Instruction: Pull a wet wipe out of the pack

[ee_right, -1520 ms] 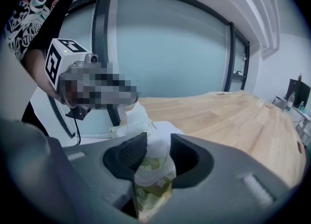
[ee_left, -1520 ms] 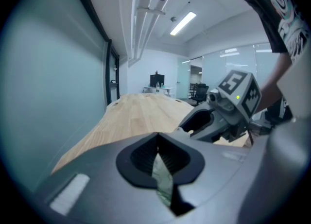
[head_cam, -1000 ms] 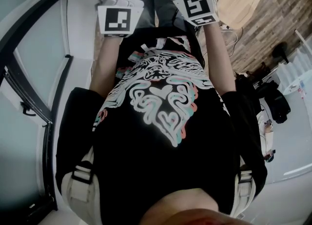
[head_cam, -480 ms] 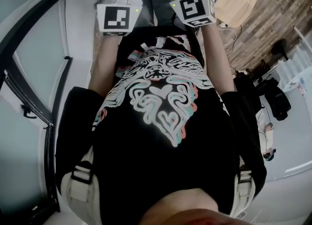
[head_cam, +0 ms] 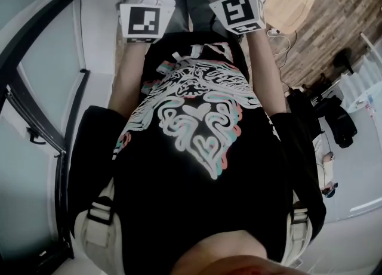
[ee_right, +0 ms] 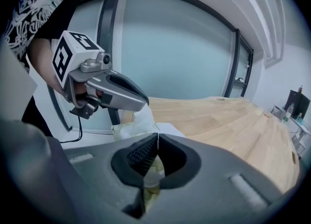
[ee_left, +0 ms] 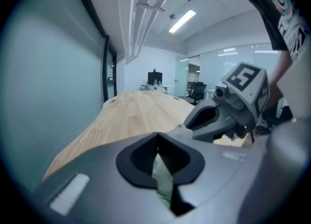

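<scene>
clamping wipe point(ee_right: 144, 115) in left gripper point(ee_left: 156, 136) jaws | clamping pack point(ee_right: 125, 131) in right gripper point(ee_right: 157, 136) jaws | likely mid-pull, not yet free

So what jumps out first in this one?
The swirling white print on the person's black T-shirt fills the head view. In the right gripper view, the left gripper pinches a white wet wipe peaking up from the pack, before a long wooden table.
</scene>
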Demonstrator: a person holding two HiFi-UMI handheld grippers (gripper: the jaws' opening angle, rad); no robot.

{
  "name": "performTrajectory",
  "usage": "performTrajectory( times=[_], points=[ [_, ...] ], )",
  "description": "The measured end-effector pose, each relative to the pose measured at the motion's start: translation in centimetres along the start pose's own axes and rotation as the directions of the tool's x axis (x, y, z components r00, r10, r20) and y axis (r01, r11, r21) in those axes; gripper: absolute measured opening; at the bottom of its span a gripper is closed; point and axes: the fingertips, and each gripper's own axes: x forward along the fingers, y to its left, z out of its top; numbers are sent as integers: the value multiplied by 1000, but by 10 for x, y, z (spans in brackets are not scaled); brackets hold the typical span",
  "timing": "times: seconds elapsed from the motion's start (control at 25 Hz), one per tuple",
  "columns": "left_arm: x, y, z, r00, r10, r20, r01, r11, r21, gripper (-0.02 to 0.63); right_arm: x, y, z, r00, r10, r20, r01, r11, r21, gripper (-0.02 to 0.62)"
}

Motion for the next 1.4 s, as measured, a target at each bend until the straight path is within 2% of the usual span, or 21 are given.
performTrajectory(
  times=[0.12, 0.4, 1.4],
  points=[
    [0, 0, 0, 1000, -14, 9, 14, 999, 46, -12, -1, 1, 1, 1000, -1, 7, 1, 1000, 16, 3],
    [0, 0, 1, 1000, -20, 11, 19, 999, 27, -11, -1, 1, 8, 999, 3, 37, -4, 1000, 26, 3],
    [-7, 6, 9, 1000, -20, 18, 20, 999, 31, -12, -8, -7, 19, 999, -14, 40, 13, 999, 32, 3]
  ],
)
